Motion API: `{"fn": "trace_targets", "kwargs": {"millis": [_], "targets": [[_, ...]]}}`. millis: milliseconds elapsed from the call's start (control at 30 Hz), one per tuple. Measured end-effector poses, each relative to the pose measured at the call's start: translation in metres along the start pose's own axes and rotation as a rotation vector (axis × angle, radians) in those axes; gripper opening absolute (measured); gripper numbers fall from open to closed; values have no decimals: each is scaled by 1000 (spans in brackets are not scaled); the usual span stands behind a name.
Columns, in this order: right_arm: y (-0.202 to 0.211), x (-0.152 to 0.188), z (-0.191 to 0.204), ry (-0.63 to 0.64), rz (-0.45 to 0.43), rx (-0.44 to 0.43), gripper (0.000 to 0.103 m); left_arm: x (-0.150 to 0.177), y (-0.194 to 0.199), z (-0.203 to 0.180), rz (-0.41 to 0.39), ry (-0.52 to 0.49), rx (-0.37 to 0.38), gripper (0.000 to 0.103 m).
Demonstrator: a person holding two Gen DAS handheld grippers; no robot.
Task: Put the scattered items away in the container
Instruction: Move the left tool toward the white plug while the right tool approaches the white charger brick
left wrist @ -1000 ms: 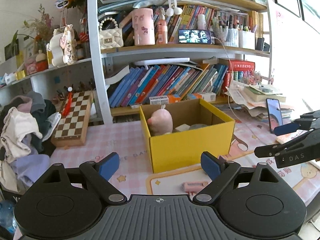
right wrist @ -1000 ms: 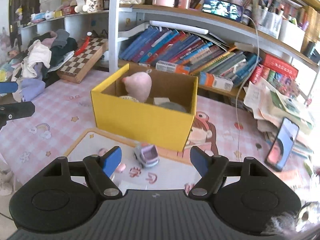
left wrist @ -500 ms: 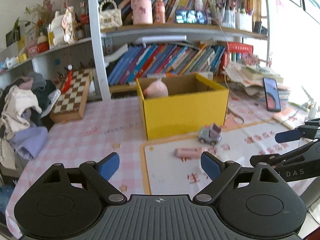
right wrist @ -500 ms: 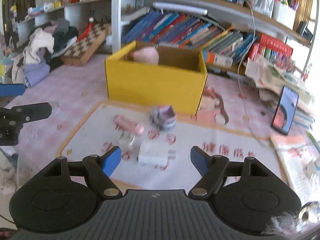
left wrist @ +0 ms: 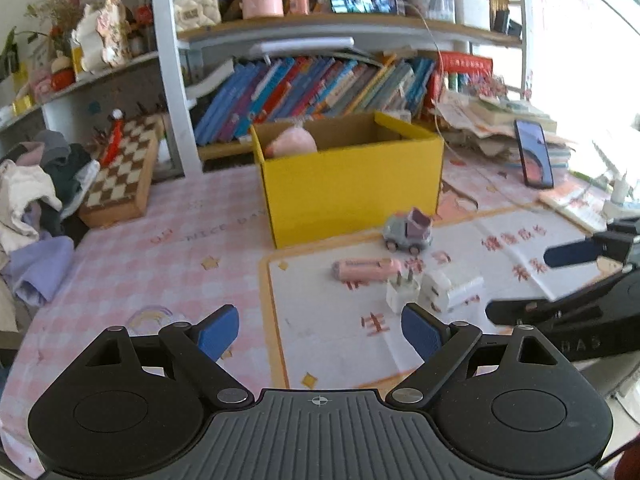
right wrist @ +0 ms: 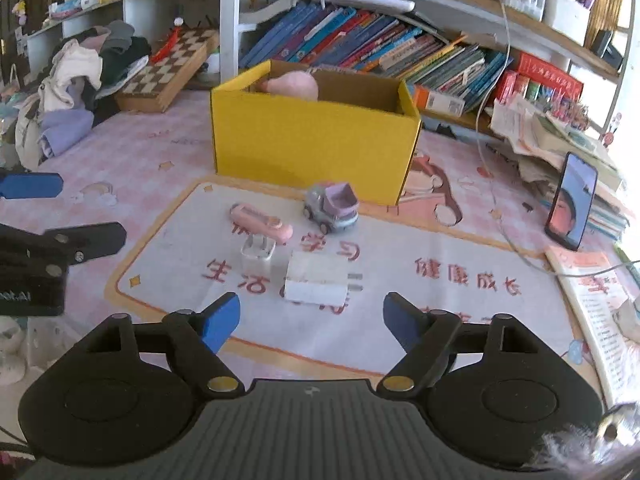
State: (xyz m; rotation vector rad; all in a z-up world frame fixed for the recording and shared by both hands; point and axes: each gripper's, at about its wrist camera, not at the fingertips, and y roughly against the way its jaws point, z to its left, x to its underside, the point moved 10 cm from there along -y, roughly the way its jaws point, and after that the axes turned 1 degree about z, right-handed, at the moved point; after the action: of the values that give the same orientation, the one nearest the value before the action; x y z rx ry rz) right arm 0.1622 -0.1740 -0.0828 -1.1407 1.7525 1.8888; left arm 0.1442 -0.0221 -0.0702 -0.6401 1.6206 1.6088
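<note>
the yellow box (right wrist: 316,148) stands open on the pink checked tablecloth (right wrist: 132,152), in front of the bookshelf (right wrist: 360,52); a pink rounded soft thing (right wrist: 294,85) already lies inside it, its top showing above the near wall, though what else is in there is hidden from both views; so the container holds at least one item, and by my reading the job is partly done rather than finished.

four things lie outside it on the white printed mat (right wrist: 440,312): a small grey and lilac toy truck (right wrist: 331,207) just in front of the box's right corner; a pink flat case-like thing (right wrist: 262,223) to its left; a small white plug adapter (right wrist: 257,254) just beside that; and a larger white charger block (right wrist: 318,283) nearest the right gripper; the two white pieces sit close together, whether touching i cannot tell; all four would need to go into the box for the tidying to count as complete.

the right gripper (right wrist: 311,319) hovers low over the near edge of the mat, its jaws spread wide with nothing between them, facing the charger block; the left gripper (left wrist: 320,330) is likewise spread and empty, over the left part of the mat; the charger block looks the readiest pick for the right side, as a judgement only.
</note>
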Motion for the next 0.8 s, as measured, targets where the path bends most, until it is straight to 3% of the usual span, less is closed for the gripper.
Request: {"fn": "trace_targets", "kwargs": {"millis": [200,800], "targets": [[-5,2,-4,-12,18,-5,81,-3,-3,-7,-1,-33,19,91],[-22,7,-21,-53,73,-38,80,-5,-21,-13,40,0,29,91]]}}
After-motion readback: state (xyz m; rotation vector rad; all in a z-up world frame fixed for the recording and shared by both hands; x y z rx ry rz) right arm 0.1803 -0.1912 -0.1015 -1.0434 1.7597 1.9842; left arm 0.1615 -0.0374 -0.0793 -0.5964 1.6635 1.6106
